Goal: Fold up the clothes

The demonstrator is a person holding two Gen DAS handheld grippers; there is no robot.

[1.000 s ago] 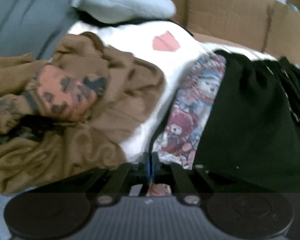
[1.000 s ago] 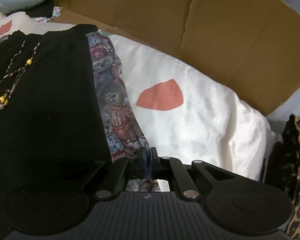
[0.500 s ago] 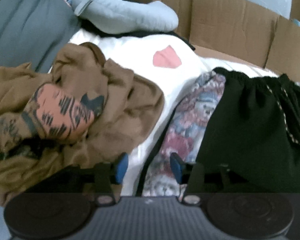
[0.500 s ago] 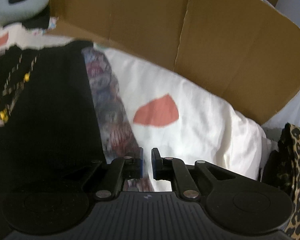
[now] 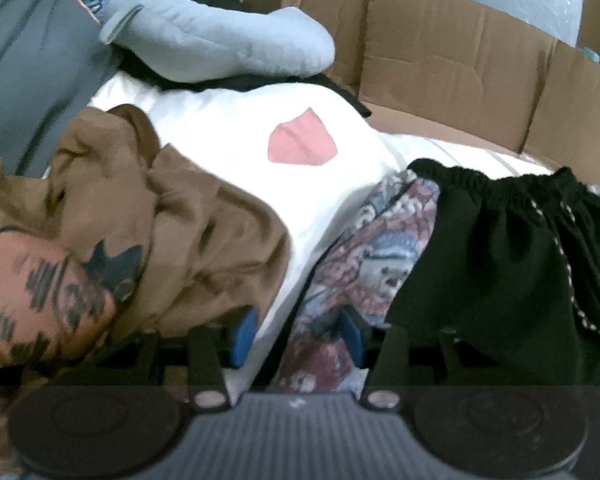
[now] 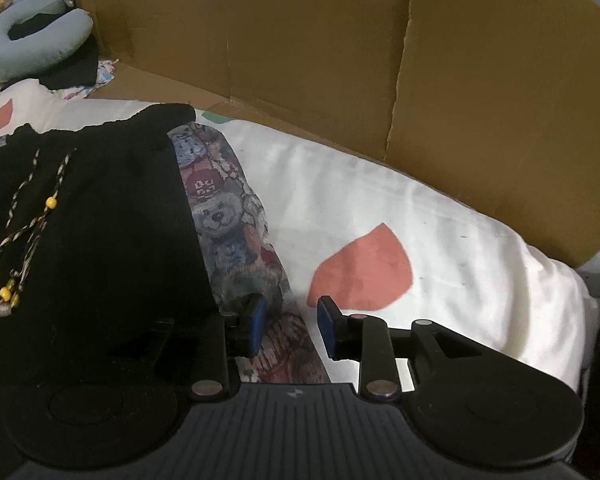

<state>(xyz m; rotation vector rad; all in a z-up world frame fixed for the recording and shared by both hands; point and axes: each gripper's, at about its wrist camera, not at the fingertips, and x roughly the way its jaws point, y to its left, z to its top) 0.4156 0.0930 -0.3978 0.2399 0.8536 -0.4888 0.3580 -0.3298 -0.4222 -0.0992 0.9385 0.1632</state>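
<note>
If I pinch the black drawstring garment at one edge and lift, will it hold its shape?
Probably not. The black garment lies soft, with a gathered waistband, so it would likely droop. Its beaded cord lies loose and may dangle or snag. It overlaps the teddy-bear fabric, which might drag along.

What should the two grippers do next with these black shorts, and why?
Probably lift both away, then re-grip for the next fold. The left gripper and right gripper are open, each straddling the teddy-print lining's edge without pinching it, and the black shorts lie flat on the white sheet.
</note>
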